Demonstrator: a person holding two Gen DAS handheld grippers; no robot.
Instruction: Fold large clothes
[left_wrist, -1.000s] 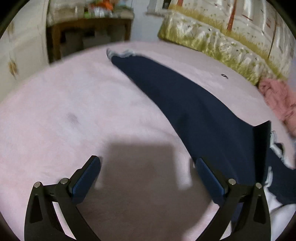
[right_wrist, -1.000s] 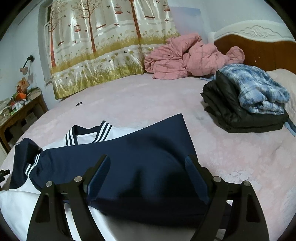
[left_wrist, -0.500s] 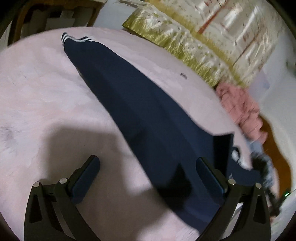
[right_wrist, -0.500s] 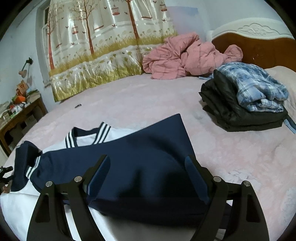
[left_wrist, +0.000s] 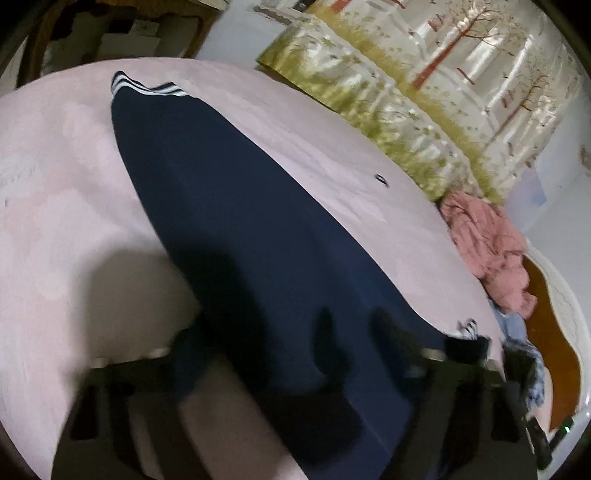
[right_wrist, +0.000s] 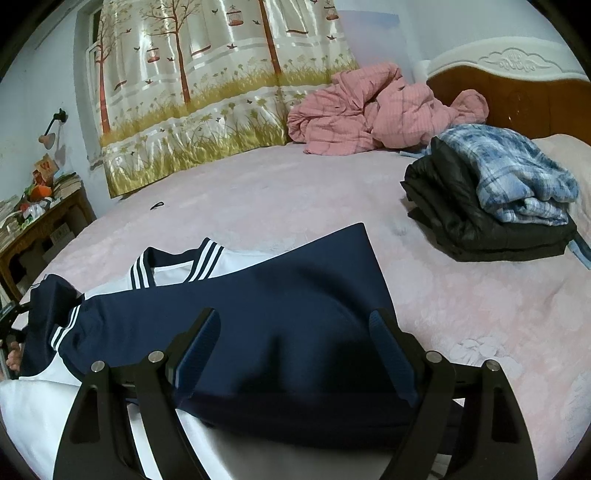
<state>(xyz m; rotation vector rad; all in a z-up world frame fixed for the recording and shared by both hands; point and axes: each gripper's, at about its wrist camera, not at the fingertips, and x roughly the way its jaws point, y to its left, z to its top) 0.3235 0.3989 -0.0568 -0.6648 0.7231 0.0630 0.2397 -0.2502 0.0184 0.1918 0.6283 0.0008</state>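
A navy garment (right_wrist: 280, 317) with white stripes at its collar and cuff lies spread on the pink bedspread (right_wrist: 295, 192), and everything else is placed against it here. Under its near edge a white part of the same clothing (right_wrist: 44, 413) shows.

The right gripper (right_wrist: 291, 354) hangs over the garment's near end with its jaws spread wide; the navy cloth lies between and below the blue pads (right_wrist: 197, 350), which do not press on it. In the left wrist view the garment (left_wrist: 236, 206) runs as a long dark band away from the camera, its striped cuff (left_wrist: 147, 86) at the far end. The left gripper (left_wrist: 288, 350) sits over the near end of that band (the picture is badly smeared). Its jaws have just been closing, with navy cloth between them, but whether the pads pinch it cannot be told.

Beyond the garment, by the headboard (right_wrist: 524, 92), lie a crumpled pink quilt (right_wrist: 376, 110) and a folded black coat (right_wrist: 476, 218) with a blue plaid shirt (right_wrist: 517, 173) on top. A tree-print curtain (right_wrist: 207, 85) hangs behind the bed.
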